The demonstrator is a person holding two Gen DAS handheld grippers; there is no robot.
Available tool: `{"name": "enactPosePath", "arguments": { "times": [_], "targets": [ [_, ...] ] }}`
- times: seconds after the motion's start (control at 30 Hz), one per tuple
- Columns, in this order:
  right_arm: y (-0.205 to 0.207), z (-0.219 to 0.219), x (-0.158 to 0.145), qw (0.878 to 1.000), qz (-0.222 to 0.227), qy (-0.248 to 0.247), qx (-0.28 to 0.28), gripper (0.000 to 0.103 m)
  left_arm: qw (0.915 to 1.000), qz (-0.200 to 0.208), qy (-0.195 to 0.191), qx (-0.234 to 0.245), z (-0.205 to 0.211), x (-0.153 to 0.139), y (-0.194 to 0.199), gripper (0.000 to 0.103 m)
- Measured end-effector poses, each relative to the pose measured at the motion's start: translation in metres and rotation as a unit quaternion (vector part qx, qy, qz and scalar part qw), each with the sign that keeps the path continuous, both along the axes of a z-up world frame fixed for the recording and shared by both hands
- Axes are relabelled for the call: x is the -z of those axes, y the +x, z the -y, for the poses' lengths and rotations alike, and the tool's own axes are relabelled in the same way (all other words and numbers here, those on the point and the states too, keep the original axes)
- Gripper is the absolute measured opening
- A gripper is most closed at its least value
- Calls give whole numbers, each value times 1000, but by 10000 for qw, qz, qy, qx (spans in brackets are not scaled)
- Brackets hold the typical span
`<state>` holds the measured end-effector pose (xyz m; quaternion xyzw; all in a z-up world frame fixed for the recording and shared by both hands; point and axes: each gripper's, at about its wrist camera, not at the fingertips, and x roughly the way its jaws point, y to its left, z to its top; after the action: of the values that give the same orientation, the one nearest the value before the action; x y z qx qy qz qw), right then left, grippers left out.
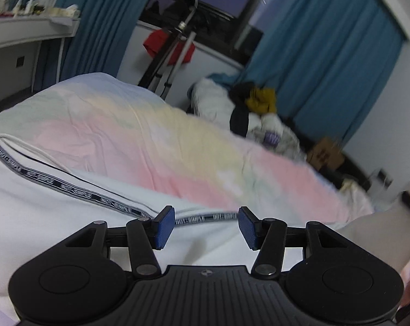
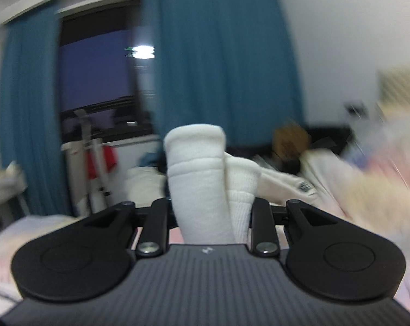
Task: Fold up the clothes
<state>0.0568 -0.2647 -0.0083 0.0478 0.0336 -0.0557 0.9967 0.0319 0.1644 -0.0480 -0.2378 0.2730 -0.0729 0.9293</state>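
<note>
Left wrist view: the left hand-held gripper [image 1: 206, 226] hovers with its blue pads [image 1: 165, 226] spread wide, gripping nothing, just above a white garment [image 1: 55, 217] with a black lettered trim [image 1: 69, 187] — it lies on the near part of the bed [image 1: 156, 135], over a pastel cover. Right wrist view, blurred: the right hand-held gripper [image 2: 210, 206] is clamped on a rolled white sock bundle [image 2: 199, 168], held upright in front of the teal curtains [image 2: 221, 54].

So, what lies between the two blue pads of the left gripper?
In the left wrist view, the left gripper is open; between its pads lies white garment with a lettered black band crossing the gap.
</note>
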Motion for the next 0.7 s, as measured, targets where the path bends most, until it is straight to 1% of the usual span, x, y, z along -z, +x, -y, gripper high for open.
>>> {"name": "enactPosePath", "arguments": {
  "times": [0.07,0.1,0.13,0.17,0.2,0.27,0.33,0.37,0.4,0.43,0.6,0.63,0.7],
  "targets": [
    [-2,-51,-2,9980,71,-505,-369,27,9990,7,-456,-15,-18,-1,-2,55],
    [-4,-78,6,9951,29,-771,-610,27,9977,-26,-670,-51,-26,0,-3,55],
    [-7,-103,16,9909,-38,-1035,-855,27,9966,-49,-813,-99,-33,1,-4,55],
    [-10,-128,29,9848,-125,-1334,-1109,27,9963,-56,-835,-168,-39,1,-5,55],
    [-14,-153,47,9753,-256,-1696,-1393,27,9962,-64,-844,-207,-42,2,-6,55],
    [-23,-194,88,9511,-654,-2299,-1957,27,9965,-87,-814,-180,-41,4,-4,56],
    [-30,-221,128,9207,-1177,-2753,-2502,27,9967,-111,-785,-153,-41,6,-2,56],
    [-34,-228,143,9081,-1344,-2927,-2675,27,9969,-122,-770,-140,-40,7,-1,57],
    [-39,-234,153,8993,-1395,-3098,-2754,27,9970,-134,-755,-126,-40,8,0,57],
    [-43,-235,154,8976,-1328,-3190,-2735,27,9971,-145,-740,-113,-40,9,1,57],
    [-50,-224,123,9125,-1012,-2916,-2684,27,9978,-186,-636,-66,-38,13,5,57],
    [-50,-225,121,9142,-1053,-2826,-2707,27,9980,-185,-600,-68,-38,13,5,57],
    [-39,-223,130,9115,-1510,-2582,-2824,26,9984,-183,-528,-71,-38,14,6,58]
  ]
}}
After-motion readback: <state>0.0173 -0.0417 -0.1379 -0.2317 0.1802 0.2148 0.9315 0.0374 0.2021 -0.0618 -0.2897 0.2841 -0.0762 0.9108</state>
